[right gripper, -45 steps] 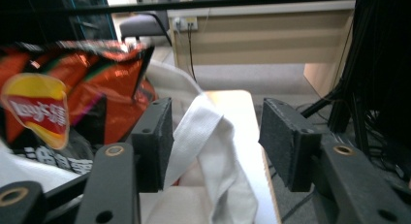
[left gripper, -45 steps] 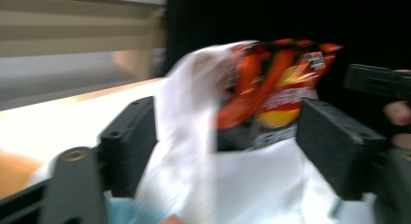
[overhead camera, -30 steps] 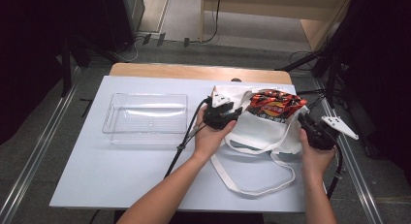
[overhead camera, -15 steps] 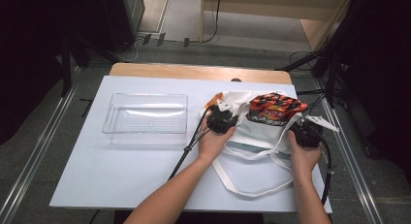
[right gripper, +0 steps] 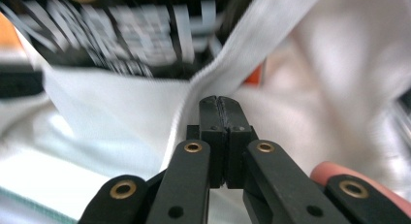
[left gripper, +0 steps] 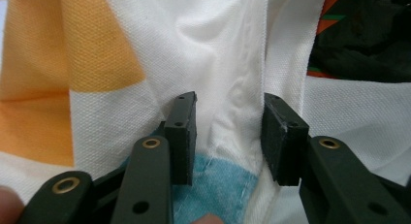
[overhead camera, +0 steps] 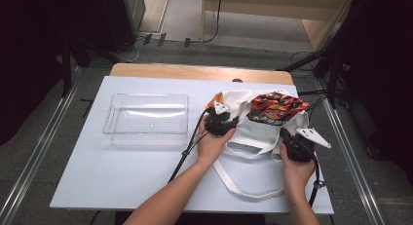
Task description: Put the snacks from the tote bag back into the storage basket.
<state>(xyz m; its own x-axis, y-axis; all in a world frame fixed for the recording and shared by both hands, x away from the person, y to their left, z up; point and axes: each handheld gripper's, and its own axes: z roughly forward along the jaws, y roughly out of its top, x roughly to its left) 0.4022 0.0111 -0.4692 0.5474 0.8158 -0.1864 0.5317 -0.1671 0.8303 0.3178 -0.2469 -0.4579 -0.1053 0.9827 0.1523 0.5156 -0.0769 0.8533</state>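
Note:
A white tote bag (overhead camera: 258, 135) with orange and blue patches lies on the table, and a red and black snack bag (overhead camera: 275, 107) rests at its mouth. My left gripper (overhead camera: 234, 122) is at the bag's left rim. Its jaws have just been opening and stand open, with a fold of white cloth (left gripper: 228, 83) between the pads (left gripper: 181, 136). My right gripper (overhead camera: 286, 135) is at the bag's right side. Its jaws have just closed, and in the right gripper view the gripper (right gripper: 223, 105) is shut, pads together, with the bag's white hem (right gripper: 257, 44) running past the tips.
A clear plastic tray (overhead camera: 146, 96) stands empty on the left of the white table (overhead camera: 112, 176). The bag's long straps (overhead camera: 243, 188) loop toward the front edge between the person's forearms. Cables trail from both grippers.
The right hand has shifted left and nearer the front edge, along the bag's right side. The left hand has sunk a little onto the bag's rim.

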